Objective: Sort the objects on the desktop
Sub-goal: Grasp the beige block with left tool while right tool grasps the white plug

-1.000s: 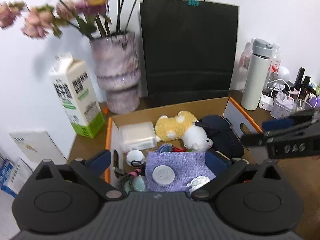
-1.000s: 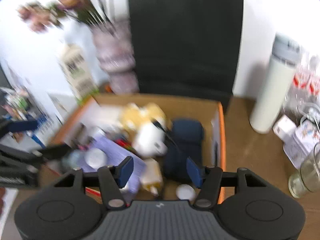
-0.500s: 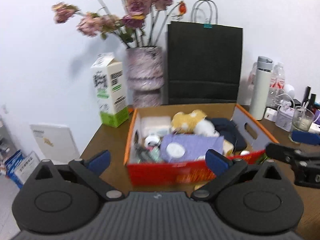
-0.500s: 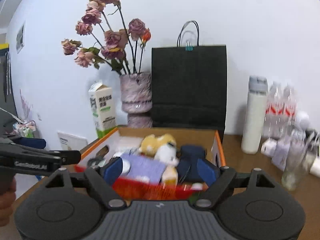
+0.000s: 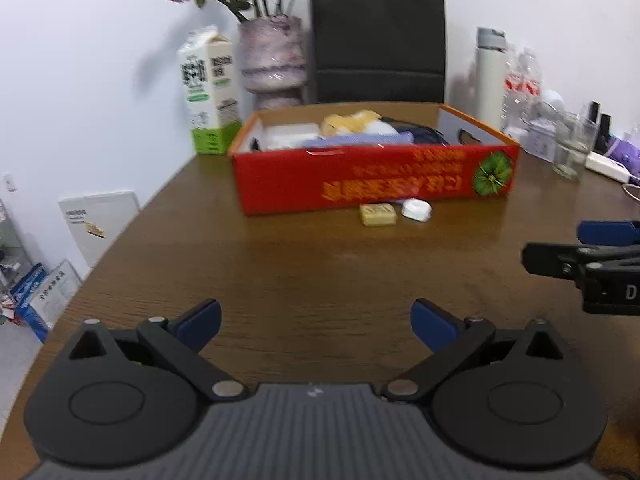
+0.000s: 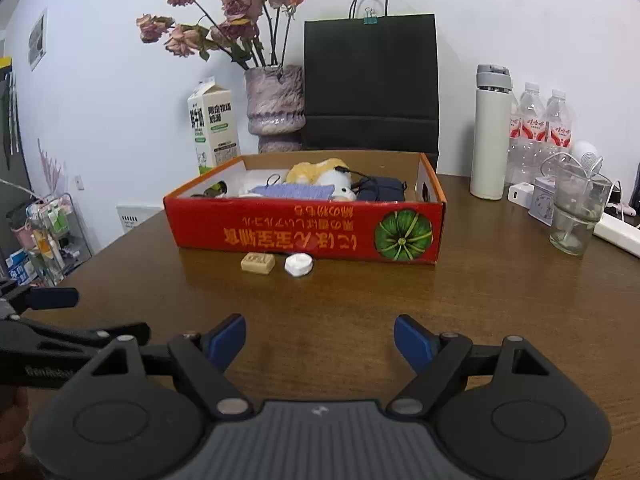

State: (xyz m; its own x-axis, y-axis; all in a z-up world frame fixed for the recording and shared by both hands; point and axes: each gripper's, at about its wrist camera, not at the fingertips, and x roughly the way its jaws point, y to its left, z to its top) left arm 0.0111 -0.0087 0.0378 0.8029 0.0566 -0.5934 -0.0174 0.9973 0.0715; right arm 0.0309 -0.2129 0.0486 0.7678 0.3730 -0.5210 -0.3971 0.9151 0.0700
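Ahead, at twelve o'clock in both wrist views, a red box [image 6: 308,236] sits on a brown table [image 6: 500,300], its open top crowded with soft toys, a purple cloth and a dark pouch, presumably the place where sorted things go. Just in front of its near wall, apart from it and close beside each other, lie two loose items: a tan block [image 6: 258,263] at eleven o'clock and a white case [image 6: 298,265] to its right. They are likely what remains to be put away. The left gripper [image 5: 316,320] hovers low over bare table with its blue fingers spread wide and nothing between them; from the right wrist view it shows at eight o'clock. The right gripper [image 6: 320,340] is likewise spread and empty, well short of the items, and appears at three o'clock in the left view. Both seem held back and level to give a clear look at the table before a reach. Behind the box stand a milk carton [image 6: 213,128], a vase [image 6: 274,108] of dried roses and a black bag [image 6: 370,84]; a white flask [image 6: 490,132], bottles and a glass [image 6: 576,216] crowd the two o'clock side.
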